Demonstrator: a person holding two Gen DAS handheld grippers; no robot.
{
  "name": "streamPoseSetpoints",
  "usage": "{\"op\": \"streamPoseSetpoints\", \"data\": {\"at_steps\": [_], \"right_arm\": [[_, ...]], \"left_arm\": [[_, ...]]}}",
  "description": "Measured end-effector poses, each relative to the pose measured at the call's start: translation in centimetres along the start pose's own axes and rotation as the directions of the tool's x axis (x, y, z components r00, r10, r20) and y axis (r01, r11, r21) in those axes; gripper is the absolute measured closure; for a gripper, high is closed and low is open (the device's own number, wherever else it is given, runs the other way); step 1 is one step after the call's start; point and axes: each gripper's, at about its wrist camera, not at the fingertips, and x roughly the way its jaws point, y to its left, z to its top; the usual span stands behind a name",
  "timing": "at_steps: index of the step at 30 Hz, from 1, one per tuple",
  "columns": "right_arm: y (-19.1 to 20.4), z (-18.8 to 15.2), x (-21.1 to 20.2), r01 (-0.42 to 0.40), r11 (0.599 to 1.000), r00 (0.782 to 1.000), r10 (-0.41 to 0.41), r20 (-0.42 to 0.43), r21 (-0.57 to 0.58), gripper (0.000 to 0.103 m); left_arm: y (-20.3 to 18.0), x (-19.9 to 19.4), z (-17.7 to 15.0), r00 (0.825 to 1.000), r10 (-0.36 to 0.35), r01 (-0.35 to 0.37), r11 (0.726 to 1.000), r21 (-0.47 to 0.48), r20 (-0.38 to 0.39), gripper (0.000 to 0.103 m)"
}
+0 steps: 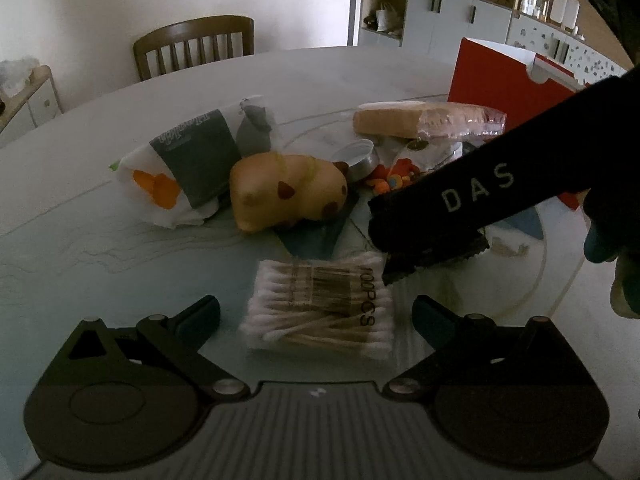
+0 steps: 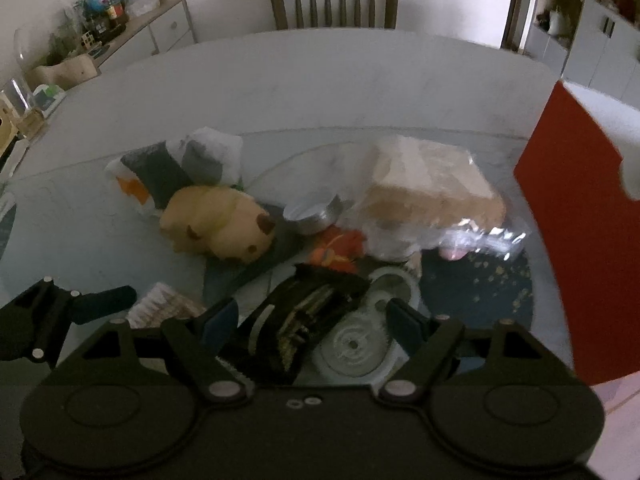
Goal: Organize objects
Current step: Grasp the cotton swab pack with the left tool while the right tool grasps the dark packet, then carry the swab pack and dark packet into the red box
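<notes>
Round table (image 1: 100, 216): both grippers tilt downward, open (left gripper (image 1: 316, 314) straddling cotton swabs (image 1: 320, 312), right gripper (image 2: 312, 320) over black pouch (image 2: 304, 320)).

The red box (image 2: 580, 240) runs off the right edge; wrapped block (image 2: 432, 184) blurred, perhaps sponge.

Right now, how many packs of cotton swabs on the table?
1: the clear pack of wooden-stick cotton swabs lies between the left gripper's open jaws, before the yellow plush toy. Clutter may hide others.

The pack of cotton swabs (image 1: 320, 308) carries "100PCS" on its wrapper. The black right claw (image 1: 436, 236) bears the white letters "DAS". Script on the grey tissue pack (image 1: 196, 156) is unreadable.
</notes>
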Motion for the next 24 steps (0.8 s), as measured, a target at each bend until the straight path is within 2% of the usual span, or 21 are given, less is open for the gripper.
{"op": "streamPoseSetpoints", "data": {"at_steps": [2, 5, 10, 14, 16, 19, 24], "right_arm": [[0.0, 0.0, 0.0, -0.004, 1.0, 1.0, 0.004, 0.001, 0.003, 0.024], [0.1, 0.0, 0.0, -0.018, 1.0, 1.0, 0.018, 0.001, 0.016, 0.024], [0.6, -0.1, -0.4, -0.025, 1.0, 1.0, 0.025, 0.002, -0.004, 0.044], [0.7, -0.3, -0.7, -0.023, 1.0, 1.0, 0.024, 0.006, -0.015, 0.052], [0.6, -0.4, -0.9, -0.036, 0.999, 0.999, 0.036, 0.01, -0.018, 0.06], [0.5, -0.5, -1.4, -0.042, 0.999, 0.999, 0.042, 0.022, -0.025, 0.066], [-0.2, -0.5, -2.8, -0.069, 0.998, 0.997, 0.068, 0.042, 0.013, 0.07]], "left_arm": [[0.1, -0.1, -0.1, 1.0, -0.004, 0.004, 1.0, -0.008, 0.006, 0.001], [0.2, -0.3, -0.2, 1.0, -0.006, 0.006, 1.0, -0.013, 0.013, 0.008], [-0.2, -0.7, -0.2, 1.0, -0.008, 0.008, 1.0, 0.007, 0.02, 0.024], [-0.6, -0.9, -0.2, 1.0, 0.01, -0.01, 1.0, 0.018, 0.024, 0.03], [-0.4, -1.1, -0.1, 1.0, 0.004, -0.004, 1.0, 0.008, 0.025, 0.032], [-0.3, -1.4, 0.0, 1.0, -0.001, 0.0, 1.0, 0.008, 0.024, 0.033], [-0.2, -2.2, 0.1, 0.999, -0.023, 0.024, 0.999, -0.022, 0.023, 0.033]]}}
